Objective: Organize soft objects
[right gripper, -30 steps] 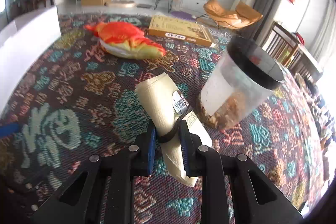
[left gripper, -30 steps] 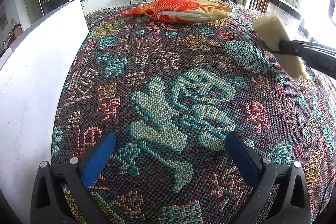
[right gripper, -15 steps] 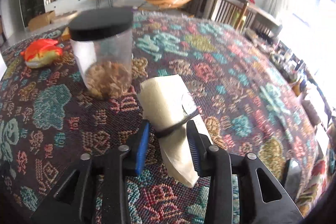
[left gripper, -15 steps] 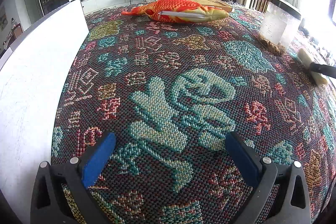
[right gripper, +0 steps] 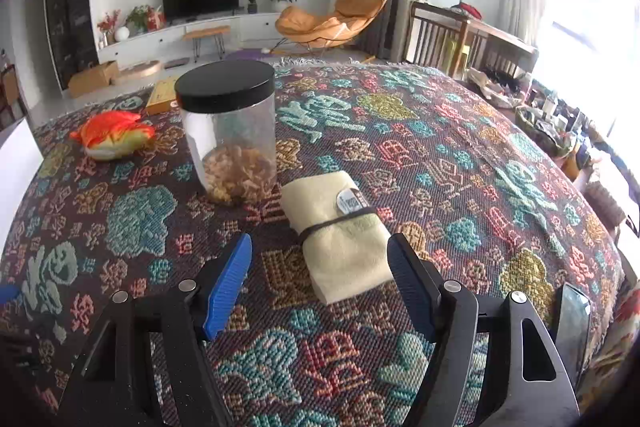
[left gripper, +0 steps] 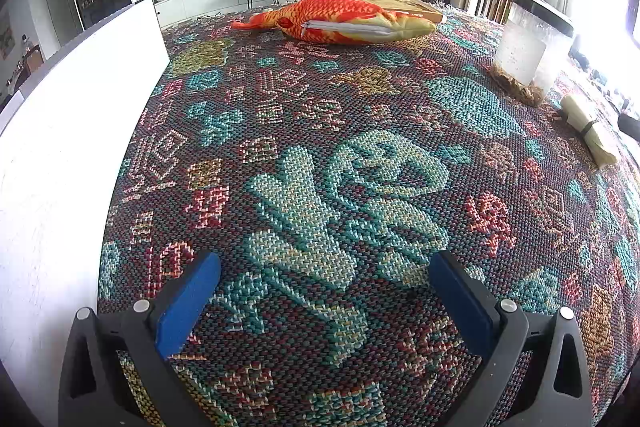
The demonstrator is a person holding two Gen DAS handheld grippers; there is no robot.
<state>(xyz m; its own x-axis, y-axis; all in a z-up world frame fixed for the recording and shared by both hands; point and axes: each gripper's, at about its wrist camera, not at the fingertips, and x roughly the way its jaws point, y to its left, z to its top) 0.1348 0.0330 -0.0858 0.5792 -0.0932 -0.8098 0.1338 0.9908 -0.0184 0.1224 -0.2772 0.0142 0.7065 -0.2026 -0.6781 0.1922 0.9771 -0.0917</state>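
Note:
A rolled pale-yellow towel [right gripper: 340, 231] bound by a dark band lies on the patterned cloth [right gripper: 460, 167], just right of a clear jar [right gripper: 232, 135]. My right gripper [right gripper: 320, 267] hovers over the towel's near end; its jaws are opening and the pads stand clear of the towel. The same towel [left gripper: 586, 129] shows at the far right in the left wrist view. An orange plush fish [left gripper: 340, 21] lies at the back of the table, and the plush fish [right gripper: 112, 135] sits left of the jar in the right wrist view. My left gripper [left gripper: 324, 301] is open over bare cloth.
The jar [left gripper: 528, 59] has a black lid and brownish pieces inside. A flat cardboard box [left gripper: 404, 5] lies behind the fish. A white panel [left gripper: 72, 99] borders the table's left side. A phone [right gripper: 572, 319] lies near the right edge. Cluttered items [right gripper: 548, 123] sit beyond the table.
My right gripper carried the rolled towel to the right past the jar, set it on the cloth beside the jar and spread its jaws off it. The left gripper stayed still.

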